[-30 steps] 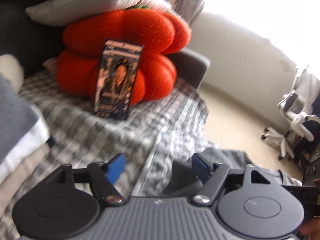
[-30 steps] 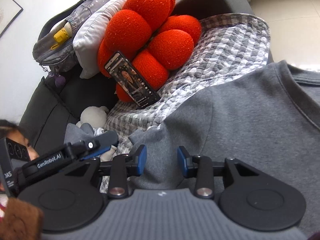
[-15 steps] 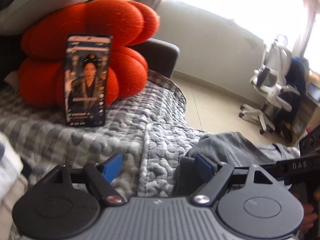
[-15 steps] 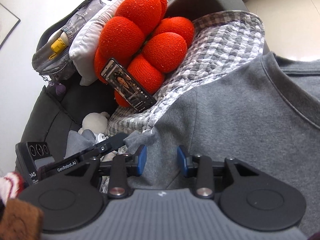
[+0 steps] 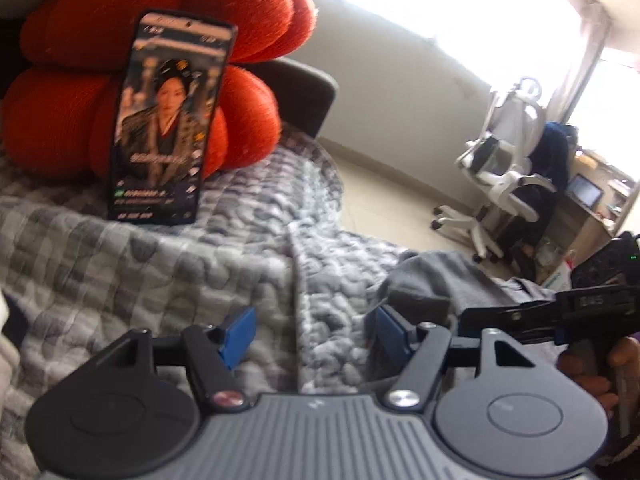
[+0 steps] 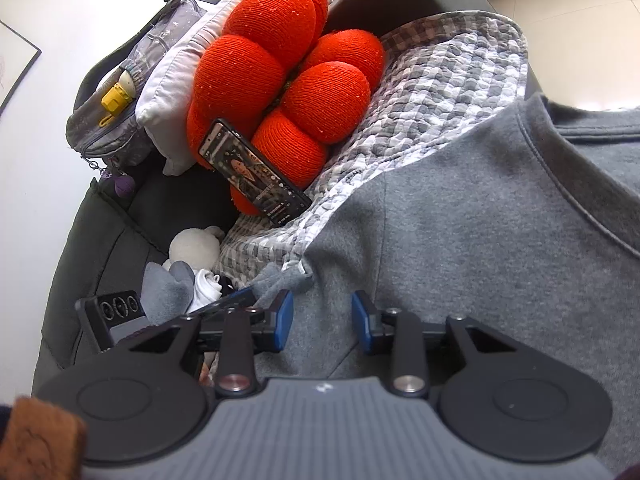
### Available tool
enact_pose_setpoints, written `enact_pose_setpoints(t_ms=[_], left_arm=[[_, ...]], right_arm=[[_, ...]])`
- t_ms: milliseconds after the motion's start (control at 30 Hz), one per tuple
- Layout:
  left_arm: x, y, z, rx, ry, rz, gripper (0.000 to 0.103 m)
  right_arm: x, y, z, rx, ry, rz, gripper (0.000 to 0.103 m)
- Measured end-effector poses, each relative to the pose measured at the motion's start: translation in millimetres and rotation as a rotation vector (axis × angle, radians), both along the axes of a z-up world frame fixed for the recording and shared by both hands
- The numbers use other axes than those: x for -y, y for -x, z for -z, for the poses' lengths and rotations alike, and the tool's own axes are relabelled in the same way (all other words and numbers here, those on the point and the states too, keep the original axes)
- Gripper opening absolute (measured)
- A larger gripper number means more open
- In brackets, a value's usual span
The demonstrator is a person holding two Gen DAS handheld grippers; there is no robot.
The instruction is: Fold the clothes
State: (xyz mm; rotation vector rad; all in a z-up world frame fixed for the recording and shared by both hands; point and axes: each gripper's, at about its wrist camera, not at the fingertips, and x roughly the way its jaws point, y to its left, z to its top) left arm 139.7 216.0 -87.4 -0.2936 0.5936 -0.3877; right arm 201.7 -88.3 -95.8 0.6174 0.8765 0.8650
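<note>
Grey sweatshirt (image 6: 480, 240) lies on the quilt (image 6: 440, 80), near right | left gripper (image 5: 312, 330) closing, nothing between; right gripper (image 6: 322, 320) closing over the fabric, not pinching | we'd seat the sleeve edge deep, then lift evenly.

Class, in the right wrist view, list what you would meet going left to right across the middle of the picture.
Grey backpack → white pillow → red cushion → checked quilt → grey sweatshirt.
</note>
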Motion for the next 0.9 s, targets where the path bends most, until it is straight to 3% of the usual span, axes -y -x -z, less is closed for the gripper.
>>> enact_pose_setpoints(t_ms=[67,200,333,467,567,633,767,900], left_arm=[[4.3,-0.7,-5.0,0.035,-0.002,0.037,0.067],[8.9,-9.1,-8.8,0.052,-0.014,0.153,0.064],[8.7,-23.9,-10.4,0.03,-0.043,0.314,0.063],[5.2,-35.9,-5.3,0.029,0.02,0.422,0.063],[9.8,-43.8,5.3,-0.009,0.102,0.468,0.045],[13.3,-44.1,9.9,-0.044,0.129,0.446,0.014],[5.0,-31.2,1.9,-0.04,0.155,0.319,0.008],[-19.7,-25.2,-11.2,-0.094,0.167,0.126,0.002]], right_arm=[[0.5,-1.0,3.8,0.012,0.0,-0.001,0.032],[0.8,-0.2,9.9,0.049,0.015,0.012,0.017],[1.6,0.2,11.6,0.057,0.005,0.019,0.017],[1.5,0.5,12.2,0.063,-0.002,0.021,0.017],[1.3,0.6,12.1,0.066,-0.004,0.023,0.017],[1.5,0.6,12.1,0.065,-0.007,0.024,0.017],[1.0,2.2,9.0,0.068,-0.002,0.037,0.017],[-1.7,6.5,-2.4,0.096,0.036,0.063,0.033]])
